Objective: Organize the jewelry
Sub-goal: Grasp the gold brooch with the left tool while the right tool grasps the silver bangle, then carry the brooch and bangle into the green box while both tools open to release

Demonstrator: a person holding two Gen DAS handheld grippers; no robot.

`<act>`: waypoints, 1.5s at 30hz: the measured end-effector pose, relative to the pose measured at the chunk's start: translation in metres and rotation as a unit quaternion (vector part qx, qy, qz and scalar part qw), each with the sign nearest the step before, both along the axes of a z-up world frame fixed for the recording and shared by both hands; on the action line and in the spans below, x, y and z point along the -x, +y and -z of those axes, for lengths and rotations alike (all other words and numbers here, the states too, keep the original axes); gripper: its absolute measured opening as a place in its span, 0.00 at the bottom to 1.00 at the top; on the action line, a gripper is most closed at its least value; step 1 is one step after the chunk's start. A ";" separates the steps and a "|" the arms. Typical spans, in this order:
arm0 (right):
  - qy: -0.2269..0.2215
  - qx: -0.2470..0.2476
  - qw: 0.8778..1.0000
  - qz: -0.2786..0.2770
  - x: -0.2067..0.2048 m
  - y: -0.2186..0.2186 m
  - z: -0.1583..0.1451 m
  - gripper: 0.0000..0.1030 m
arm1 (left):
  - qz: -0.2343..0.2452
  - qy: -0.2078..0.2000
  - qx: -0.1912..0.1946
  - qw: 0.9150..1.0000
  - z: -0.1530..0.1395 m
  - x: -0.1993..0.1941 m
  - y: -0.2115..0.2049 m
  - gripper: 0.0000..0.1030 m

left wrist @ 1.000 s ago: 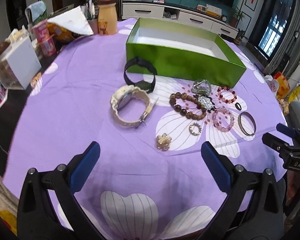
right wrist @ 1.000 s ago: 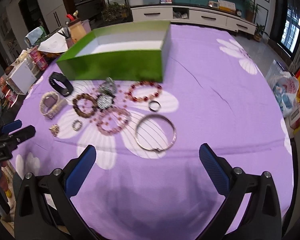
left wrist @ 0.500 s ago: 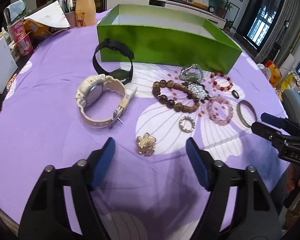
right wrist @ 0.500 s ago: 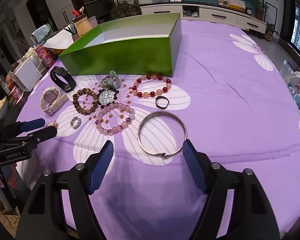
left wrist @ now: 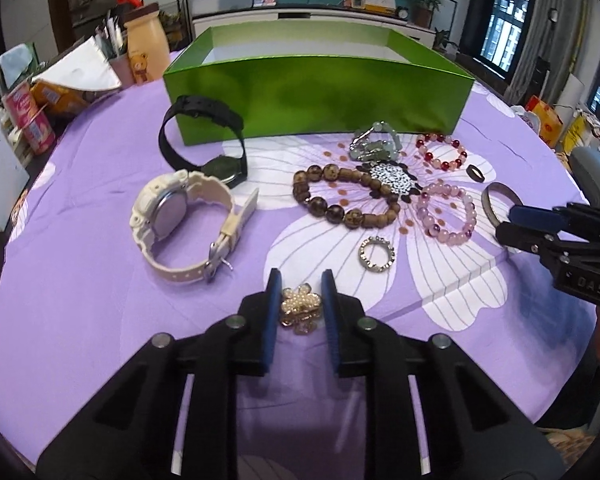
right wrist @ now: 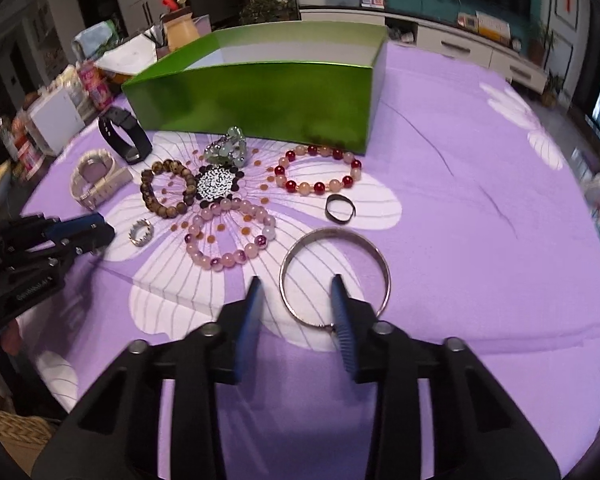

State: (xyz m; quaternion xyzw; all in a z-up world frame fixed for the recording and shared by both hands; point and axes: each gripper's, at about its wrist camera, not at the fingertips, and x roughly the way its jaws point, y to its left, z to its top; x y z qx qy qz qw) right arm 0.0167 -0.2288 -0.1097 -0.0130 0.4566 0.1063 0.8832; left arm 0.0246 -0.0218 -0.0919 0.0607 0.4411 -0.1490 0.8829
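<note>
My left gripper (left wrist: 300, 304) is closing on a gold pearl brooch (left wrist: 300, 311) that lies on the purple flowered cloth (left wrist: 100, 300); its blue pads touch the brooch on both sides. In the right wrist view my right gripper (right wrist: 296, 300) is closing over the near-left rim of a silver bangle (right wrist: 286, 280). One pad stands inside the ring, the other outside, and neither presses on it. Behind lies the open green box (left wrist: 316, 96), with watches and bead bracelets spread before it.
A white watch (left wrist: 180, 224), a black watch (left wrist: 204, 140), a brown bead bracelet (left wrist: 356, 218), a pink one (left wrist: 448, 236) and a small sparkly ring (left wrist: 363, 254) lie close together. Cups, a bottle (left wrist: 146, 52) and boxes crowd the back left.
Both grippers have sunk toward the cloth and their jaws have narrowed from wide open. The left now encloses the brooch, the right straddles the bangle's rim.
</note>
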 end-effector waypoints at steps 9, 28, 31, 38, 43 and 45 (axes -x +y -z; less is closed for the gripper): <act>-0.007 -0.009 1.000 -0.016 -0.001 0.002 0.001 0.02 | 0.002 0.004 0.026 1.000 -0.001 0.003 0.011 0.19; -0.119 -0.085 0.989 -0.027 -0.034 -0.014 -0.092 0.02 | 0.012 -0.064 0.088 0.994 -0.087 -0.052 0.001 0.19; -0.134 -0.081 0.987 -0.032 -0.054 -0.010 -0.101 0.02 | 0.009 -0.070 0.091 0.993 -0.096 -0.073 -0.004 0.19; -0.129 -0.089 0.986 -0.050 -0.103 0.000 -0.100 0.02 | -0.005 -0.054 0.089 0.995 -0.097 -0.137 -0.019 0.19; -0.105 -0.094 0.989 -0.047 -0.136 0.007 -0.083 0.03 | -0.024 -0.019 0.089 0.996 -0.078 -0.176 -0.025 0.19; -0.096 -0.094 0.990 -0.046 -0.147 0.008 -0.075 0.03 | -0.030 -0.006 0.086 0.996 -0.068 -0.188 -0.027 0.19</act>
